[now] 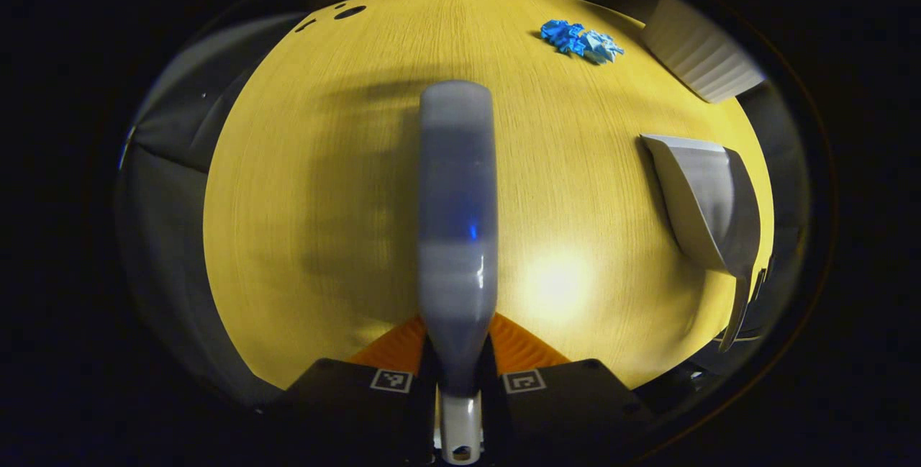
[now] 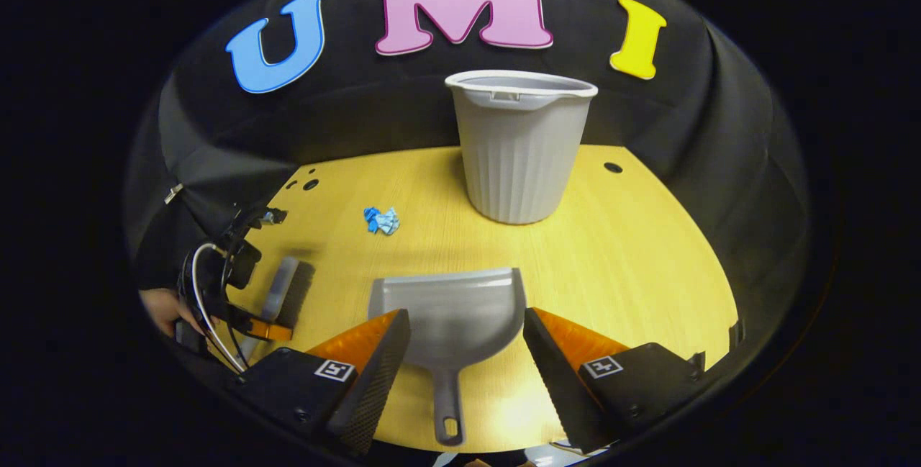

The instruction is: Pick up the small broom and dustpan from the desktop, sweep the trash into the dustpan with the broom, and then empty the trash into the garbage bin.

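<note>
My left gripper [image 1: 458, 341] is shut on the handle of the small grey broom [image 1: 458, 201], which points forward above the yellow desktop [image 1: 324, 165] and casts a shadow on it. In the right gripper view, that left gripper [image 2: 268, 328] and the broom [image 2: 286, 291] are at the far left. The grey dustpan [image 2: 453, 309] lies flat on the desk with its handle toward me. My right gripper [image 2: 466, 316] is open, one finger on each side of the pan, not touching it. Crumpled blue trash [image 2: 381, 220] lies ahead on the left. The dustpan [image 1: 709, 201] and trash [image 1: 581, 41] also appear in the left gripper view.
A grey ribbed garbage bin [image 2: 519, 147] stands upright at the back of the desk, just beyond the dustpan; its side [image 1: 701, 50] is at the upper right of the left gripper view. A hand [image 2: 162, 312] holds the left gripper. Small holes [image 2: 612, 167] mark the desk's far edge.
</note>
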Available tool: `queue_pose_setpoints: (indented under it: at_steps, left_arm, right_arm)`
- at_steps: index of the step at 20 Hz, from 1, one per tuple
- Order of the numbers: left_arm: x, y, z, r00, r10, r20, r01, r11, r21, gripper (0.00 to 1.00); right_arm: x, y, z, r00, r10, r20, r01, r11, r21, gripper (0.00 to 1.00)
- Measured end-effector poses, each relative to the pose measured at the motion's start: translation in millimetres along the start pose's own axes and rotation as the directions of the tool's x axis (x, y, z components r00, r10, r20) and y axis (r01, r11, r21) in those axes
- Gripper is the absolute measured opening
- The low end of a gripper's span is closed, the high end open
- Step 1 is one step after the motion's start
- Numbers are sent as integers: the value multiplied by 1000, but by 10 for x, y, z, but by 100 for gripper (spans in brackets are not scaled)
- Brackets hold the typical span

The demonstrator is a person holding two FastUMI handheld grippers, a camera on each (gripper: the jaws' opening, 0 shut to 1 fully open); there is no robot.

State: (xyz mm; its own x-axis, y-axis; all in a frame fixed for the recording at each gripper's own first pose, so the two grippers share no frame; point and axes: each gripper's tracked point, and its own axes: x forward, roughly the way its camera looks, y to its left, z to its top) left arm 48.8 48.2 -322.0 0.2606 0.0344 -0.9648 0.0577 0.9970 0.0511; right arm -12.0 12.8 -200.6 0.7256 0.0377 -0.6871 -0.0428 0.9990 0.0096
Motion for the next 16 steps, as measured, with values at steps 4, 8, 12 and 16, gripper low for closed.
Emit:
queue_pose_setpoints:
  at_steps: [4,8,12,16]
  left_arm:
    - [-57,29,55,997,16,72,-15,1000,-8,24]
    - [-289,-45,230,983,13,181,-13,1000,-2,24]
    - [-488,23,640,971,37,234,-50,997,52,24]
    - [-504,116,1012,966,57,254,-80,993,85,24]
  right_arm:
    - [94,51,-414,969,107,-225,-92,993,77,99]
    - [197,-16,-836,918,115,-379,-88,992,87,99]
    - [360,21,-1115,883,107,-457,-77,993,83,99]
    - [525,5,-1254,870,58,-490,-35,998,56,99]
